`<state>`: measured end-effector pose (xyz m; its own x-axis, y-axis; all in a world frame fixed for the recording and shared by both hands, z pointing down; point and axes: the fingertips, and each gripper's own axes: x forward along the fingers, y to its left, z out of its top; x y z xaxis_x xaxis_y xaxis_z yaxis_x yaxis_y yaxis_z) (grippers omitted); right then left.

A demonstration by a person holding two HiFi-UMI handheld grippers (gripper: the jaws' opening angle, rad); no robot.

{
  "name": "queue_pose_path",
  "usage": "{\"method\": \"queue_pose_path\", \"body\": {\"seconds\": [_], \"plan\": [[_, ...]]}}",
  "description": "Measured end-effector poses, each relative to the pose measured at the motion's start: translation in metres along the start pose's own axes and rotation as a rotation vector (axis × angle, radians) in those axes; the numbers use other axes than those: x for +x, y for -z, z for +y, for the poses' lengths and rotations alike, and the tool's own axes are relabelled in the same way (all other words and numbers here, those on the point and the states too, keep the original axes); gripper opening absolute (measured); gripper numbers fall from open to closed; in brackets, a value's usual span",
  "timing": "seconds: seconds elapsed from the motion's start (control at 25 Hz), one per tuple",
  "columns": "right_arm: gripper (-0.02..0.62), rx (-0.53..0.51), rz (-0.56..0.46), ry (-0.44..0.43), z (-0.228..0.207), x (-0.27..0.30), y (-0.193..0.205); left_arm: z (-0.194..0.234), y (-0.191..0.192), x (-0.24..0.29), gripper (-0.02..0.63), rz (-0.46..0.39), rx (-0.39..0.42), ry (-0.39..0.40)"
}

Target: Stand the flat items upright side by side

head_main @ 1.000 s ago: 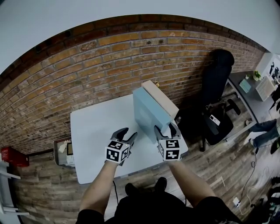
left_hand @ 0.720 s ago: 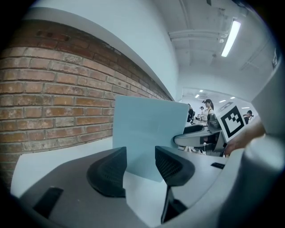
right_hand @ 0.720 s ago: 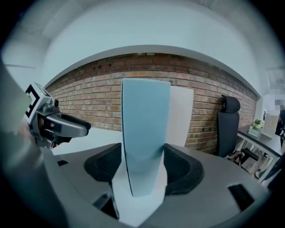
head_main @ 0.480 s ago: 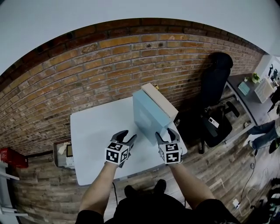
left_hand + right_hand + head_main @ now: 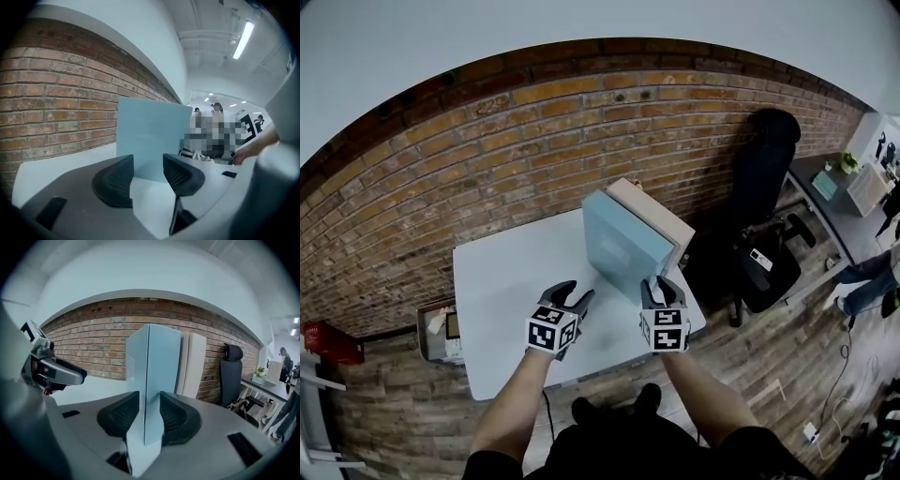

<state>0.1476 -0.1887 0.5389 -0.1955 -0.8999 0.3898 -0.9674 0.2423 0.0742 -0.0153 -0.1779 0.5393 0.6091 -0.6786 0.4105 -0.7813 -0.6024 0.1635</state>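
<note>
Closest to me, the left tool (image 5: 575,292) (image 5: 148,171) hangs over the white rectangular bench (image 5: 502,272), just to the left-hand side of the light blue flat rectangular box (image 5: 623,246) (image 5: 150,140). Its jaws are apart, nothing's between them, and it isn't touching the box. The right tool (image 5: 662,286) (image 5: 149,404) is at that box's near edge. Its jaws have just been closing and now they pinch the edge, pads on both faces. The box (image 5: 154,362) stands upright on the bench. Right behind it, a cream flat rectangular box (image 5: 654,214) (image 5: 193,364) stands upright too, side by side with it. Past the box runs a red brick wall (image 5: 534,131), with a black office chair (image 5: 764,159) off to the box's right.
</note>
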Motion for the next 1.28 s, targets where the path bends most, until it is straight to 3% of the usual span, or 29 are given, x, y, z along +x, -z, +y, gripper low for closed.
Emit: {"method": "queue_pose_path", "body": {"seconds": [0.16,0.32,0.4,0.72,0.88,1.08,1.16,1.28], "plan": [[0.202,0.020,-0.012,-0.030,-0.008,-0.012,0.001,-0.003,0.000,0.008,0.210,0.000,-0.008,0.020],[0.342,0.066,-0.054,-0.096,-0.029,-0.017,0.001,-0.013,-0.012,0.022,0.212,-0.006,0.024,0.025],[0.382,0.078,-0.073,-0.150,-0.043,-0.017,0.001,-0.020,-0.018,0.030,0.212,-0.016,0.031,0.011],[0.403,-0.013,-0.031,-0.450,-0.079,0.010,0.005,-0.024,-0.034,0.059,0.219,-0.047,-0.064,-0.193],[0.365,-0.054,-0.086,-0.546,-0.090,0.012,-0.008,-0.032,-0.033,0.063,0.219,-0.056,-0.088,-0.291],[0.131,-0.036,-0.119,-0.651,-0.108,0.011,-0.015,-0.028,-0.031,0.062,0.219,-0.064,-0.124,-0.394],[0.082,-0.037,-0.105,-0.651,-0.118,0.017,-0.012,-0.022,-0.030,0.062,0.218,-0.054,-0.136,-0.416],[0.051,-0.060,-0.061,-0.582,-0.136,0.037,-0.008,-0.011,-0.026,0.063,0.218,-0.039,-0.153,-0.431]]}}
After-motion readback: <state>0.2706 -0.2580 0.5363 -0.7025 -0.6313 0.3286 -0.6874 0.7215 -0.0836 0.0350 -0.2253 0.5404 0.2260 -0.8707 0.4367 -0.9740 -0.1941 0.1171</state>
